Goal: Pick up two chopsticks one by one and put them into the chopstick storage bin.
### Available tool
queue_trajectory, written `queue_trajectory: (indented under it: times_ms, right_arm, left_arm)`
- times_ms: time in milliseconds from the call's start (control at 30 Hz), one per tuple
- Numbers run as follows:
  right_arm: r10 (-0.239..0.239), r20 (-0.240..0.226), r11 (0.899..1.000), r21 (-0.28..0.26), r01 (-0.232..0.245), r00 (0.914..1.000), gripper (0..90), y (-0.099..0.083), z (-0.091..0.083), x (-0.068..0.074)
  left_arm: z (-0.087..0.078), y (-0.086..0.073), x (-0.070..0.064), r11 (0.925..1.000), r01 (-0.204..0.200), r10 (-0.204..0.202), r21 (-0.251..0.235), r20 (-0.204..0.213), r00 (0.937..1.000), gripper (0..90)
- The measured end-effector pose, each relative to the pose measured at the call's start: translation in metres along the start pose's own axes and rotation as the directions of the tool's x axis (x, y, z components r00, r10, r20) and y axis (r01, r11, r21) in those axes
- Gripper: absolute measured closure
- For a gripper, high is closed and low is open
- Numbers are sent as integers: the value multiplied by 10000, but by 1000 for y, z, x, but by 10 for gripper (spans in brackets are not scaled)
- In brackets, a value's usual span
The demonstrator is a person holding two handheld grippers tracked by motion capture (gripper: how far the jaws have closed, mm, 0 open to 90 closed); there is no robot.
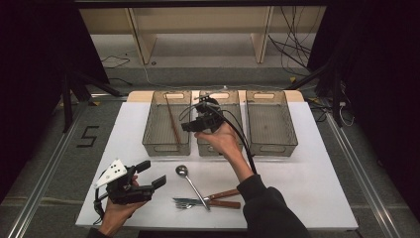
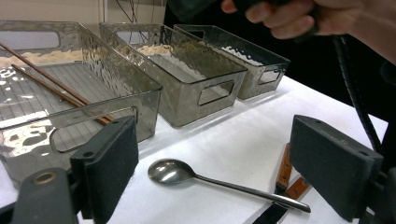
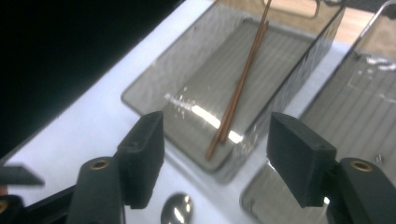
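The left claw [image 1: 151,174] hovers low over the near left of the white surface [image 1: 297,178], jaws apart and empty, the hand gripping it from below and pointing it right toward the spoon [image 1: 190,183]. The spoon lies just beyond the jaws, its handle crossing two wooden-handled forks [image 1: 208,201]. Farther off, the right claw [image 1: 190,126] is raised on an outstretched forearm above the near rim of the middle bin [image 1: 220,99], jaws apart and empty. The chopsticks [image 1: 172,120] lie slanted in the left bin [image 1: 148,129].
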State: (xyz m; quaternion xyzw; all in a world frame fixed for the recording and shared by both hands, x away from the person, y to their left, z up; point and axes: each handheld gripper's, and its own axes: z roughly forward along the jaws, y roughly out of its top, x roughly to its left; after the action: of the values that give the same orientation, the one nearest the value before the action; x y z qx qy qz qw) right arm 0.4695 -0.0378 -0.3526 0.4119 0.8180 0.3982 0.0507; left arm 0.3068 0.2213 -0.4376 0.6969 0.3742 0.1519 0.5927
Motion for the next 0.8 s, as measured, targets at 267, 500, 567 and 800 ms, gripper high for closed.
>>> queue_trajectory:
  times_ms: [267, 500, 567, 800]
  right_arm:
    - [-301, 22, 9994, 175, 301, 9995, 326, -18, -10, 6]
    - [-525, 66, 9972, 533, 521, 9986, 327, -35, -10, 12]
    - [-529, 37, 9967, 616, 526, 9986, 327, -40, -10, 14]
    - [-583, -48, 9957, 724, 585, 9983, 313, -55, -11, 18]
  left_arm:
    - [0, 0, 1, 10000, 47, -47, -22, -15, 10000, 155]
    - [0, 0, 1, 10000, -24, 24, 40, -33, 10000, 154]
    - [0, 0, 1, 10000, -15, 15, 25, -32, 10000, 154]
    - [0, 0, 0, 10000, -28, 28, 8, -48, 10000, 154]
